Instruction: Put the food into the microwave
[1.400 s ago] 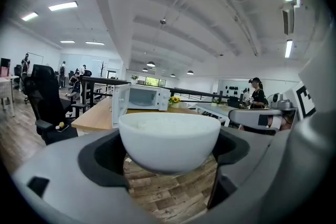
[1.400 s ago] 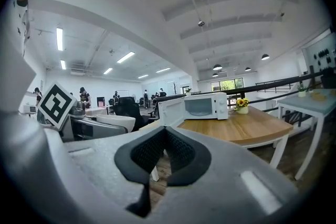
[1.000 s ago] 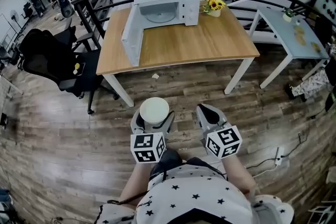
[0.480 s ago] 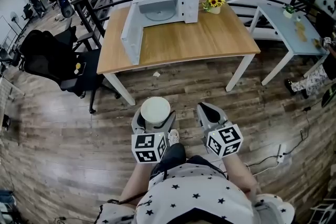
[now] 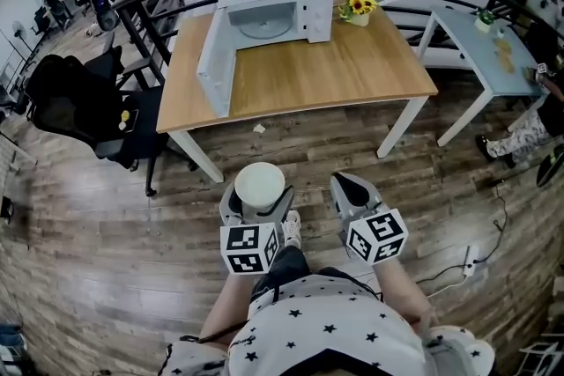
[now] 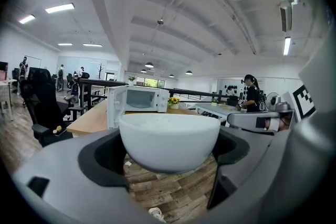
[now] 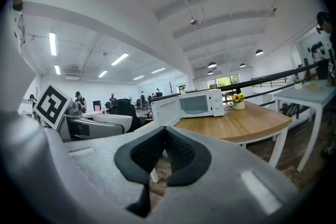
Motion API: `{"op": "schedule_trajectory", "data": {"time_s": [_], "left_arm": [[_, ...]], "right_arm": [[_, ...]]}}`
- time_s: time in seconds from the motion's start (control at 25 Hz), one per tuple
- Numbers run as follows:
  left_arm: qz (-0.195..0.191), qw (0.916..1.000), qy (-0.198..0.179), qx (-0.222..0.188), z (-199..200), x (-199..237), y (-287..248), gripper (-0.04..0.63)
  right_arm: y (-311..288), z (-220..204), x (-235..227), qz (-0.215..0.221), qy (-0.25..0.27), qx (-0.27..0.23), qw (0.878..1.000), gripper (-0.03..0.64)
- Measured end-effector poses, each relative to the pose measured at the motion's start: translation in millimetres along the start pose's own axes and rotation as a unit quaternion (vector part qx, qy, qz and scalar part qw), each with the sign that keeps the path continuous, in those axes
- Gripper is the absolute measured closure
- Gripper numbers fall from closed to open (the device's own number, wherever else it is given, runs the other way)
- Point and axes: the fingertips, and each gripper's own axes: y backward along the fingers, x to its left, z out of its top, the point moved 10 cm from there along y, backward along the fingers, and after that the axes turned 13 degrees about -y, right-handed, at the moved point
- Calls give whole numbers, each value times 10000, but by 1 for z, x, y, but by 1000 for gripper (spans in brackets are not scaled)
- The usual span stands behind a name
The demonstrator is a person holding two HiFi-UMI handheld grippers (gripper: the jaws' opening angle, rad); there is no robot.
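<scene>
Currently your left gripper (image 5: pixel 256 209) has its jaws clamped on the white bowl (image 6: pixel 169 139); your right gripper (image 7: pixel 164 153) is closed on nothing. Judged step: carrying. The open microwave (image 5: pixel 275 9) stands well ahead on the wooden table (image 5: pixel 344 75). Next: approach, keeping the bowl level.

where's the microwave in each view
Head view: microwave top centre, on the wooden table, door open.
Left gripper view: microwave left of centre, beyond the bowl.
Right gripper view: microwave right of centre, above the right tongs.
Shared landmark: sunflower pot beside it.
</scene>
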Motion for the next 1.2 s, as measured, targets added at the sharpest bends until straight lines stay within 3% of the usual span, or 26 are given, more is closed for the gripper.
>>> {"op": "schedule_trajectory", "data": {"time_s": [1.2], "left_arm": [[-367,9993,-99,3,69,110,-220,110]], "right_arm": [[-203,96,-89,-266,64,16,9996,611]]}}
